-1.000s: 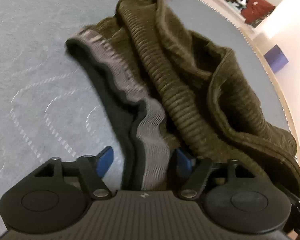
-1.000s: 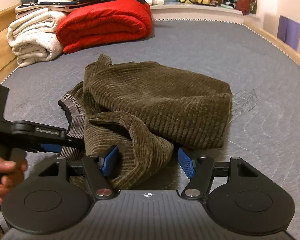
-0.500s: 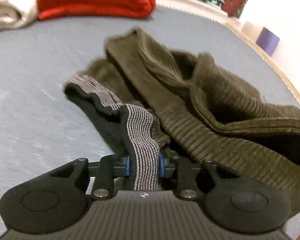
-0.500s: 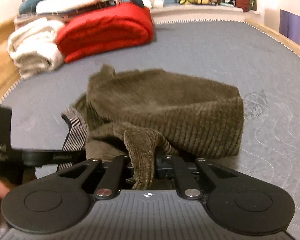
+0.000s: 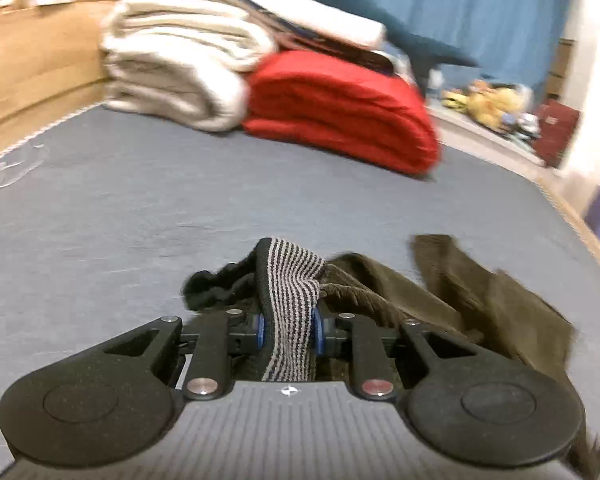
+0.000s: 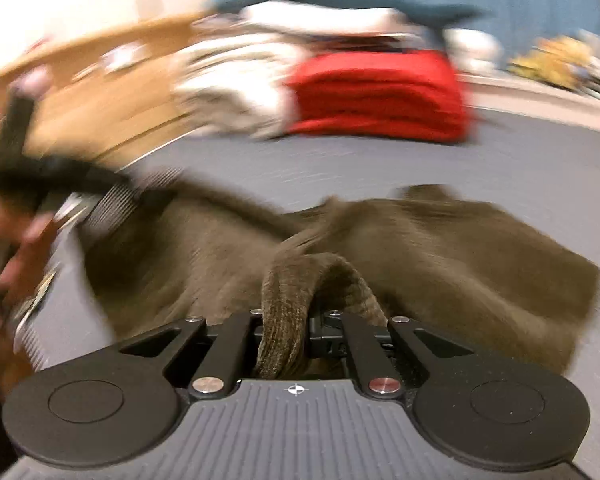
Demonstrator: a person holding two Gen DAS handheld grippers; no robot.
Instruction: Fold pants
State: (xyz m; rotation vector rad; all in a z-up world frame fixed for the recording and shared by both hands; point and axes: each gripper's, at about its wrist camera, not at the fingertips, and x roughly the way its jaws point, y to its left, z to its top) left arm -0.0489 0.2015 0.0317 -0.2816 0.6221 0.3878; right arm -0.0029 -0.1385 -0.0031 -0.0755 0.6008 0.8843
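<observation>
The left gripper (image 5: 288,330) pinches the striped grey waistband (image 5: 290,280) of the pants (image 5: 460,300) between its blue pads (image 5: 260,330), its jaws closing the last bit onto the fabric. The right gripper (image 6: 286,330) is clamped nearly fully closed on a rolled fold of the olive corduroy pants (image 6: 440,256). The pants hang bunched between the two tools above a grey mattress (image 5: 180,200), with the loose cloth trailing down toward it. In the right wrist view, a hand (image 6: 16,256) grips the other tool at the left edge, though this picture is blurred. Behind lie a folded red blanket (image 5: 340,116) and a stack of white blankets (image 5: 180,64).
</observation>
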